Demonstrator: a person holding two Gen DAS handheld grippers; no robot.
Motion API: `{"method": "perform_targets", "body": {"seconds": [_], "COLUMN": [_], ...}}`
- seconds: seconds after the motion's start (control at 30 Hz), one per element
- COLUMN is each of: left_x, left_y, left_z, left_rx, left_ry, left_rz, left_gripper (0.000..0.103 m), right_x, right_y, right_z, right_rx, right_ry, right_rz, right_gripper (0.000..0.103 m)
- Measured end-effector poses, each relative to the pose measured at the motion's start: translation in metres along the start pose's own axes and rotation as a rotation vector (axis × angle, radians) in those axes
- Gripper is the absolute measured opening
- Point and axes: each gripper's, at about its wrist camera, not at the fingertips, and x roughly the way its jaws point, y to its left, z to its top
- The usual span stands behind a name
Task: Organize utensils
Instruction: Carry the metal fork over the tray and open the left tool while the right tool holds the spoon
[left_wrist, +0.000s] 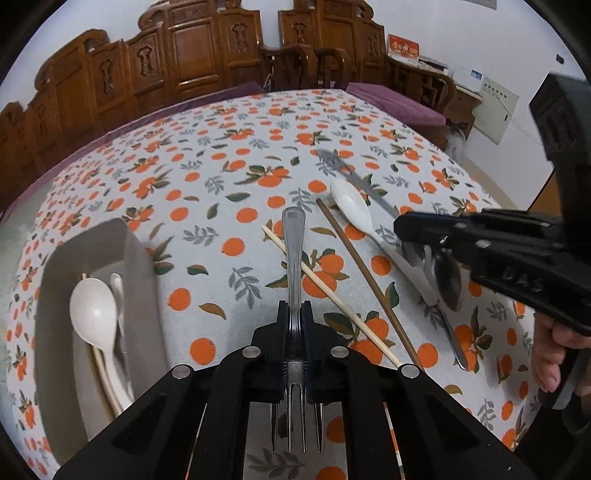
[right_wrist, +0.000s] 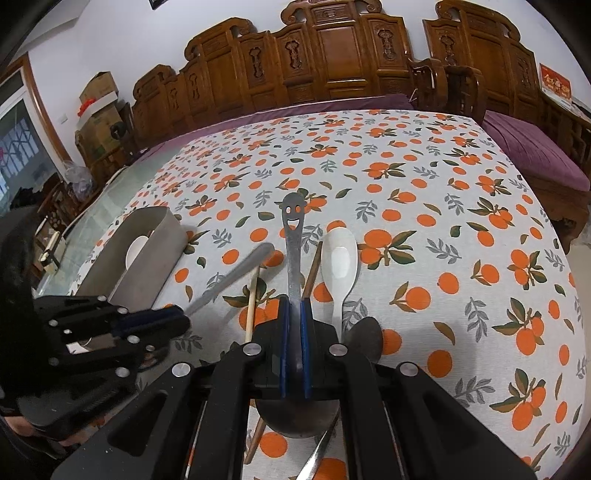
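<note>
The left gripper (left_wrist: 295, 314) is clamping a metal fork (left_wrist: 294, 236) right of the grey tray (left_wrist: 140, 258); the right gripper (right_wrist: 294, 306) is gripping a smiley-face spoon (right_wrist: 293, 236).

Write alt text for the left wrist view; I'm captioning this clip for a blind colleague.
The left gripper is shut on a metal fork, handle pointing forward over an orange-print tablecloth. A grey tray at left holds a white spoon; chopsticks and another white spoon lie ahead, and the right gripper enters from the right.
</note>
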Motion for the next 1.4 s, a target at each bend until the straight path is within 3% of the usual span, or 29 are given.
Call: {"method": "perform_targets", "body": {"seconds": [0.37,0.9,1.4], "left_x": [-0.033,-0.075,-0.052], "left_y": [0.016,0.081,0.137], "left_z": [0.004,-0.017,-0.039], "left_rx": [-0.006,-0.097,-0.183], "left_ry": [-0.058,-0.099,-0.043], "left_rz": [0.024,0.084,0.155], "left_gripper": [0.006,0.006,0.006], "right_x": [-0.003,-0.008,-0.002], "right_y": [0.016,0.070,0.084], "right_z": [0.000,-0.004,-0.013], "right_rx": [-0.042,-0.174,-0.211], "right_ry": [-0.008,-0.011,0.014], "right_rz": [0.016,0.069,0.070], "right_gripper": [0.007,0.007,0.007]}}
